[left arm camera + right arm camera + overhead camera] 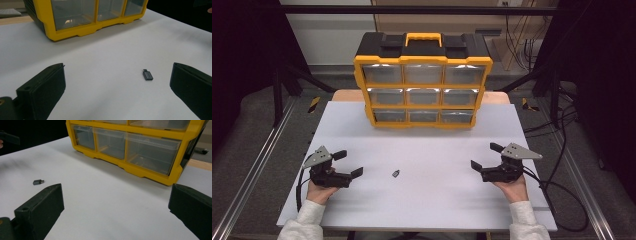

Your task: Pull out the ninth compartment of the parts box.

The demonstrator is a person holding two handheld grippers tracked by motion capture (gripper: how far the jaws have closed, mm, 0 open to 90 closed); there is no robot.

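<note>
Resting on the white bench [422, 200], left gripper [351, 164] and right gripper [485, 155] with jaws wide, small dark adapter [395, 173] lying between, yellow drawer organizer [423, 85] behind

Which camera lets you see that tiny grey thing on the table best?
The left gripper view: the small grey adapter lies close there, between the open jaws, so its body and little plug end show. In the right gripper view it is farther off, by the left jaw. In the high view it is just a speck nearer the left gripper.
</note>
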